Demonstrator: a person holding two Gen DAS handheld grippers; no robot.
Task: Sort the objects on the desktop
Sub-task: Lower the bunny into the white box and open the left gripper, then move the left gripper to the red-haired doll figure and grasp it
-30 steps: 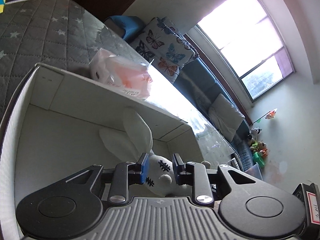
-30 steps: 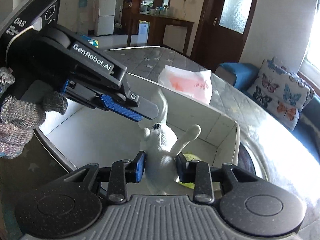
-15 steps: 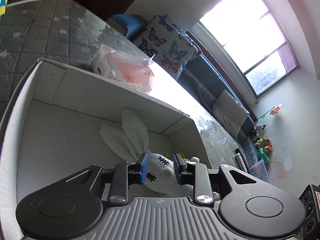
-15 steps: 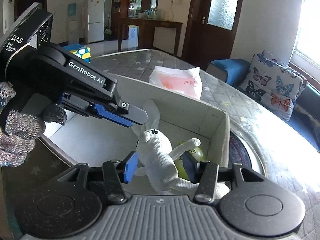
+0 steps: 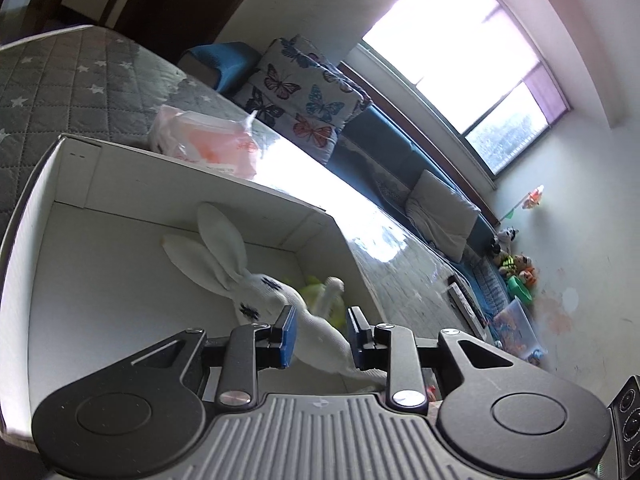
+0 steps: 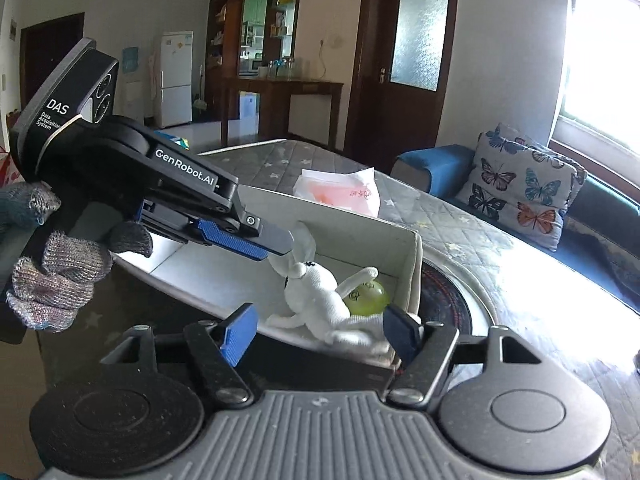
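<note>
A white plush rabbit [image 6: 316, 292] lies inside a white cardboard box [image 6: 408, 256], next to a yellow-green ball [image 6: 368, 296]. My right gripper [image 6: 320, 330] is open and empty, pulled back just in front of the box's near edge. My left gripper [image 5: 318, 334] hovers above the box with its jaws apart, the rabbit [image 5: 272, 292] lying free below them. In the right wrist view the left gripper's fingers [image 6: 240, 240] reach over the box above the rabbit's ears. The ball [image 5: 316, 292] shows behind the rabbit.
A pink and white plastic bag [image 6: 340, 192] lies on the grey star-quilted surface [image 6: 280, 160] behind the box. A black round mat [image 6: 444, 300] sits right of the box. A butterfly cushion [image 6: 520, 184] and blue sofa stand beyond.
Both grippers opened and let go of the rabbit, which dropped into the box beside the ball. The right gripper pulled back from the box; the left gripper rose slightly.
</note>
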